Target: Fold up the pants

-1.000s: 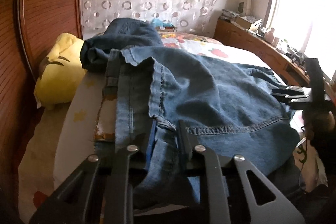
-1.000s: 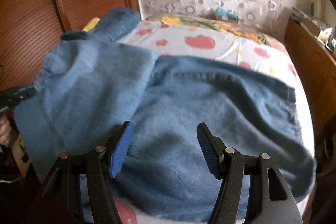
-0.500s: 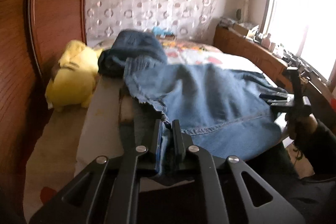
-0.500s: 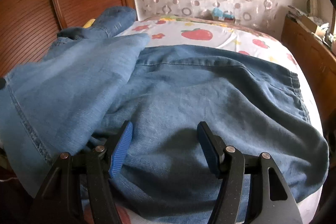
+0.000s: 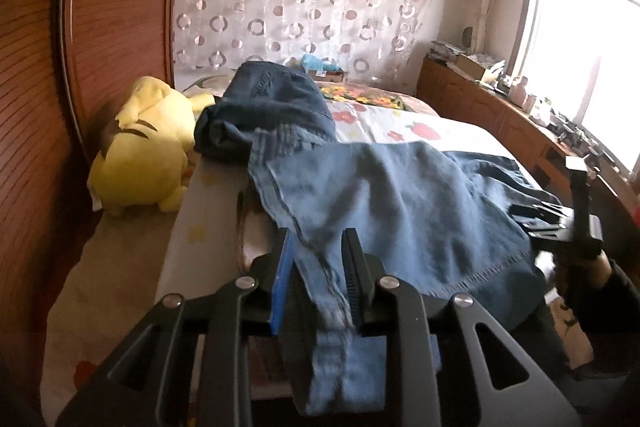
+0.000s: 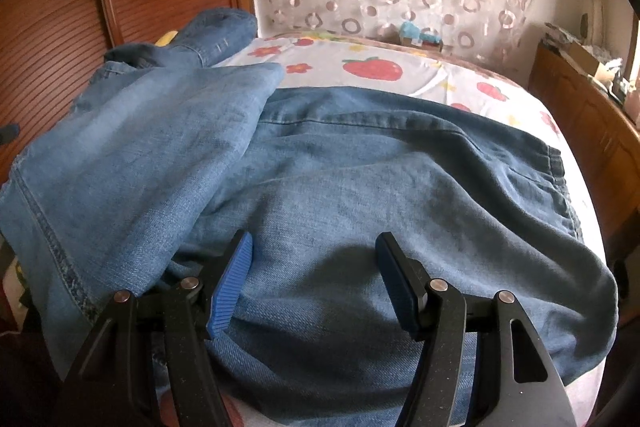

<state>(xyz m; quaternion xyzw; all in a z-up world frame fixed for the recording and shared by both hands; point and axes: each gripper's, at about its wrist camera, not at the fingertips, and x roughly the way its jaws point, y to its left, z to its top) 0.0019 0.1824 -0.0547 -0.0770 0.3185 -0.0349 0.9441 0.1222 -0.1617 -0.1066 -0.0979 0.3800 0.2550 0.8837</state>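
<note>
Bed largely hidden under jeans

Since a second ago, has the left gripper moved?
Yes. The left gripper has pulled back from the yellow plush toy, its fingers opening around the jeans hem.

Blue jeans half-folded on bed

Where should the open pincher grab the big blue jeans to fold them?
Probably the near rounded edge of the jeans, just in front of the right gripper. Come from the bed's near side, low, one finger sliding under. The denim bulges and overhangs there; the middle lies flat, with nothing to pinch.
</note>
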